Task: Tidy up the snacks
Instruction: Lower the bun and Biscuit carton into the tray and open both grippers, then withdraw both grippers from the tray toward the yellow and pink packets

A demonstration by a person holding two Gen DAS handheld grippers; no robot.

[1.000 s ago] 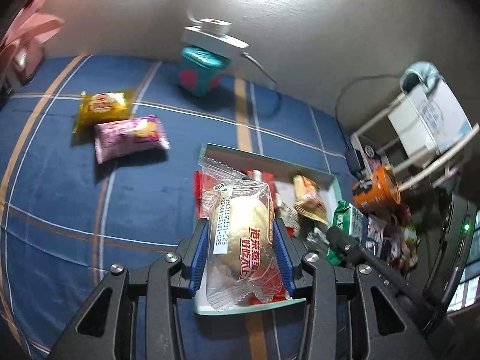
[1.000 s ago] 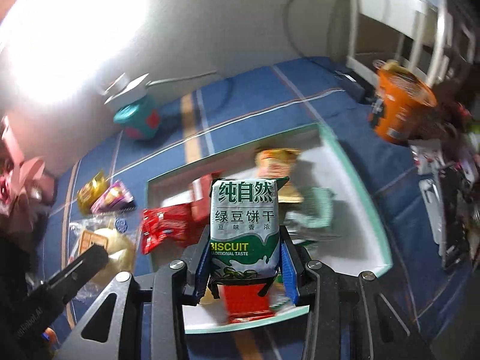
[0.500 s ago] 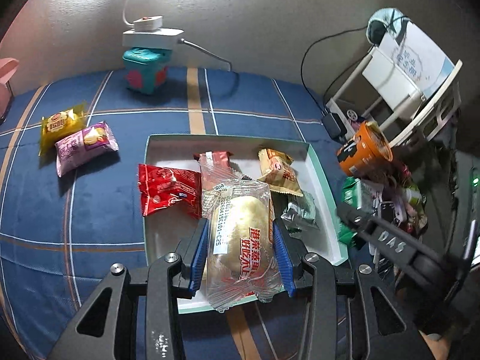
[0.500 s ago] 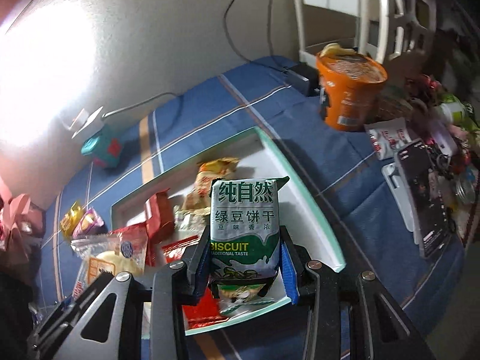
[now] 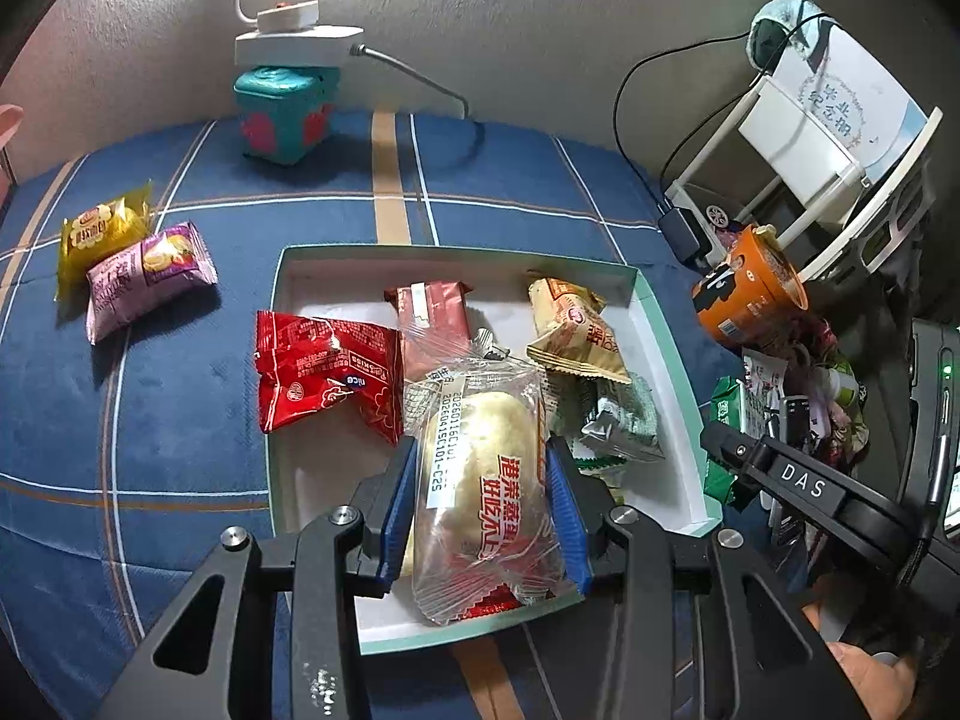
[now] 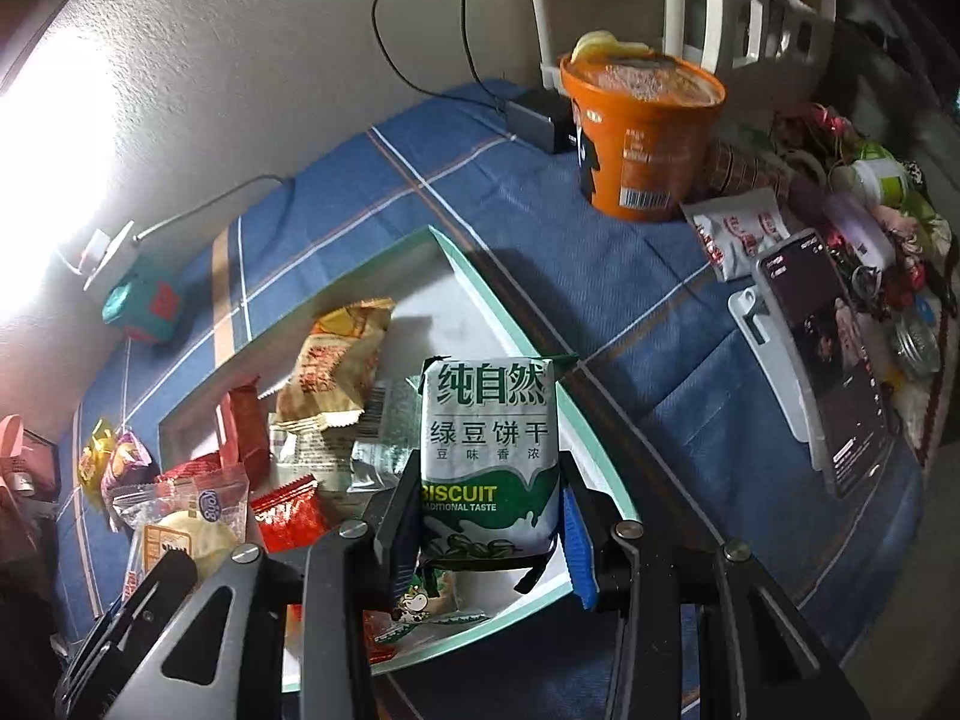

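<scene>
Left gripper [image 5: 480, 516]: clamped by its blue pads on a clear-wrapped bun [image 5: 480, 480], held over the near end of the box [image 5: 672, 354]. Pale, rounded bun inside crinkled transparent film; white date label down its left side, red Chinese lettering on the right, red zigzag seam at the bottom edge.

Right gripper [image 6: 489, 534]: clamped on a green-and-white biscuit pack [image 6: 489, 450], held upright over the near right rim of the same box [image 6: 516, 330]. Top half pale with large green Chinese characters, lower half dark green with a white milk splash and the word BISCUIT; black seeds or beans printed at the base.

Box: shallow, white inside, mint-green rim, resting on a blue plaid cloth [image 5: 150, 432]. Inside, seen from the left wrist: a red foil packet [image 5: 324, 372] overhanging the left wall, a brown-red bar [image 5: 435, 324] toward the far side, a beige-and-orange wafer packet [image 5: 573, 330] tilted at the right, a crumpled green-silver wrapper [image 5: 618, 420] just beside the bun.

Outside the box, well to the left on the cloth: a yellow packet [image 5: 99, 234] and a purple packet [image 5: 150, 276], touching each other. Teal cube [image 5: 282, 117] near the wall with a white power strip [image 5: 297, 39] on top. Orange instant-noodle cup [image 6: 645, 138] standing beyond the box's far right corner, beside a heap of small clutter and a dark phone [image 6: 816, 360] lying flat.
</scene>
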